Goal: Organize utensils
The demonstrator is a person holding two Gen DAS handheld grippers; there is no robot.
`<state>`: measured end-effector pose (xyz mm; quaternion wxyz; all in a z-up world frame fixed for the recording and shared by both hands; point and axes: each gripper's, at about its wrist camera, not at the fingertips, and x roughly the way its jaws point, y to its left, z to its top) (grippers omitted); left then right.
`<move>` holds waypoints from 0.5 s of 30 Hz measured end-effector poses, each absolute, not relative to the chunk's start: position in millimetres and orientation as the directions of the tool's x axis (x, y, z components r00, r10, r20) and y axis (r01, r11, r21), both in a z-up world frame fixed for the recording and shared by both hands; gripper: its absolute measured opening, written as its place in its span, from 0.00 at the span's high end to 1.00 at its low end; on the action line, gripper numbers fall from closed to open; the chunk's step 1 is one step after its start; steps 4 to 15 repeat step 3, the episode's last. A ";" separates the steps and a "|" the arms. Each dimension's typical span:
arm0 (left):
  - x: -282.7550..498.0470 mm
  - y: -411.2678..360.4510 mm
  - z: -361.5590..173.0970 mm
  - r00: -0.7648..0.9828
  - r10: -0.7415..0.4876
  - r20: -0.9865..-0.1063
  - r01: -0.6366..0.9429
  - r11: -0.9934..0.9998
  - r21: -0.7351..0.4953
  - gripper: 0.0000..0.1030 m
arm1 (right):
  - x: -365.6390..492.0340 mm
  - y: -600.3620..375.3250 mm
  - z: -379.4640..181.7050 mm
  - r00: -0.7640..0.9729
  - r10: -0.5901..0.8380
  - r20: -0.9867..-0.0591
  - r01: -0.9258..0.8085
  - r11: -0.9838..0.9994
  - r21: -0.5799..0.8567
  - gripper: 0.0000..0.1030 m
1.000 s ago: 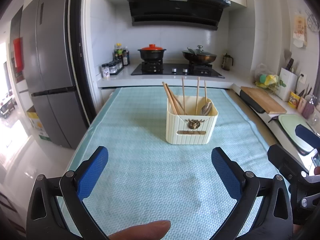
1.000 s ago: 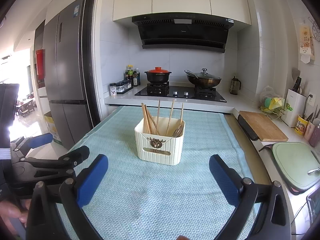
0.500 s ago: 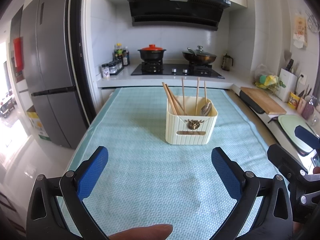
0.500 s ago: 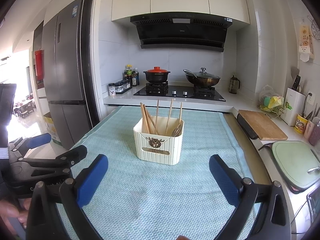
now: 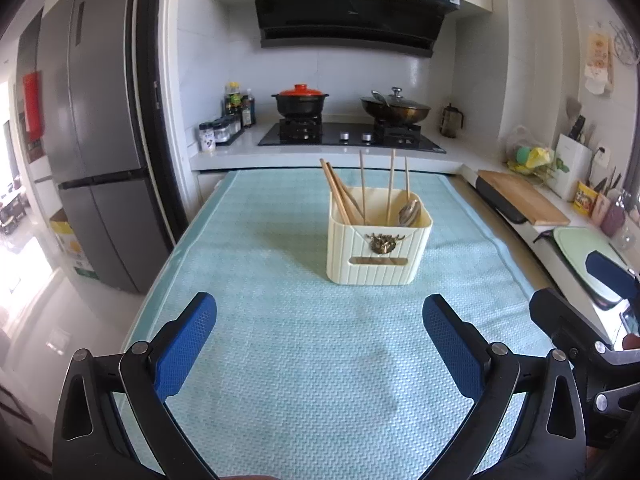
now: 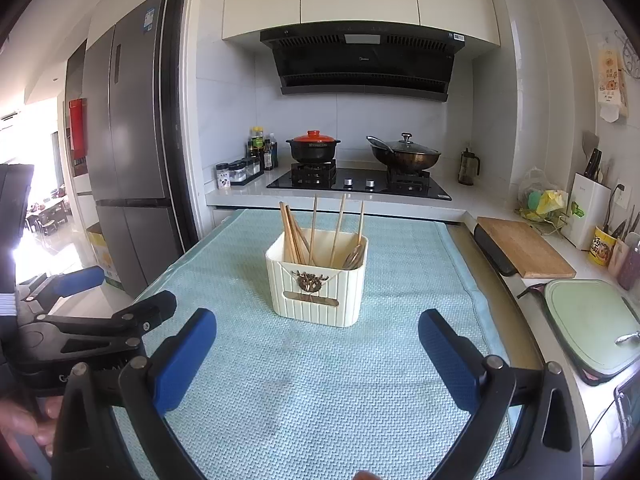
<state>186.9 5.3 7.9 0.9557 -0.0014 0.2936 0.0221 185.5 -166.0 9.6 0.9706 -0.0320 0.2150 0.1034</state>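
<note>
**Barely a drift: both grippers hang wide and empty in front of the loaded holder**

Almost nothing has shifted since a second ago; in the right wrist view the holder has only slid a touch toward centre, and your thumb tip has slipped nearly out of the bottom of the left view. Nearest you, your left gripper (image 5: 319,330) is spread wide with nothing between its blue pads, hovering over bare cloth. Your right gripper (image 6: 317,344) is just as wide and just as empty, and each one shows at the edge of the other's view, so you're holding them side by side. That reads like a rest pose: jaws wide, ready to take something, but nothing loose lies on the teal mat (image 5: 280,360) to take.

Farther out, the cream utensil holder (image 5: 378,250) stands upright, well apart from both grippers. The chopsticks (image 5: 340,200) lean to its left side, thin sticks stand up in the middle, and a metal spoon (image 5: 409,213) rests bowl-up on the right. I'd judge the sorting done or close to it.

Beyond that, the stove (image 5: 348,136) carries its two pots, untouched by any of this.
</note>
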 end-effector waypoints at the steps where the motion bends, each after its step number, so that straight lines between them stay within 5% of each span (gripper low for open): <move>1: 187.2 6.0 7.0 0.826 0.043 -0.562 -0.047 0.999 0.007 0.00 | 185.6 -165.8 9.0 0.886 0.186 -0.425 -0.214 0.977 -0.018 0.00; 15: 188.0 5.6 6.1 0.826 0.043 -0.562 -0.047 0.999 0.007 0.00 | 185.9 -166.1 7.6 0.884 0.185 -0.428 -0.213 0.977 -0.017 0.00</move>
